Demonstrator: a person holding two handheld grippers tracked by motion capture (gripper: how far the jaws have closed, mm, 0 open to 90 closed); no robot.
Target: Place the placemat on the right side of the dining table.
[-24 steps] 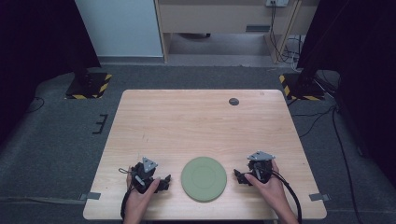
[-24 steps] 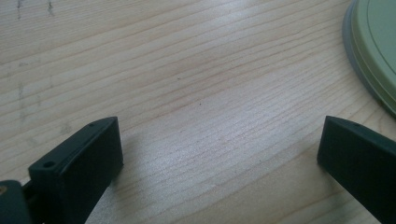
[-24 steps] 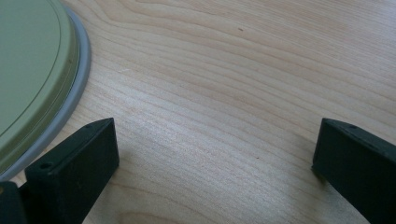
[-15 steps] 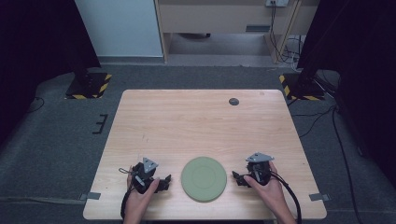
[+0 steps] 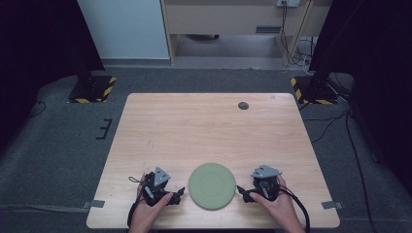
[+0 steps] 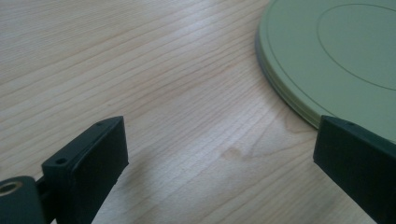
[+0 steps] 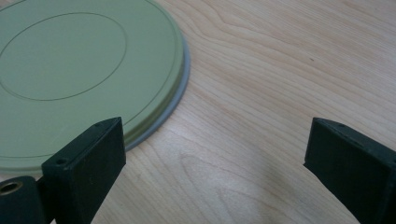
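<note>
High view has us with the left tongs (image 5: 178, 195) and the right tongs (image 5: 241, 192) parked at the near edge of the table (image 5: 204, 121), one on each side of the green plate (image 5: 212, 185). So the plate sits right between the two tongs, flat on the wood, close to both but touching neither as far as we can tell.

Both tongs are spread wide with nothing in them. Left gripper view shows the plate's rim (image 6: 280, 88) just ahead and off toward its right jaw, and right gripper view shows the same rim (image 7: 180, 79) off toward its left jaw, bare wood in the gap both times.

Our read: the step is getting hold of this plate by its edges. It looks like two stacked layers at the rim, green on grey, so we'd aim low and catch the whole edge, not just the top layer. It lies flat, so one jaw probably has to slide under the lip. We'd come in level and slow from both sides together, otherwise the plate just skates away across the table.

There's also a small dark disc (image 5: 243, 105) far beyond the tongs, well clear.
</note>
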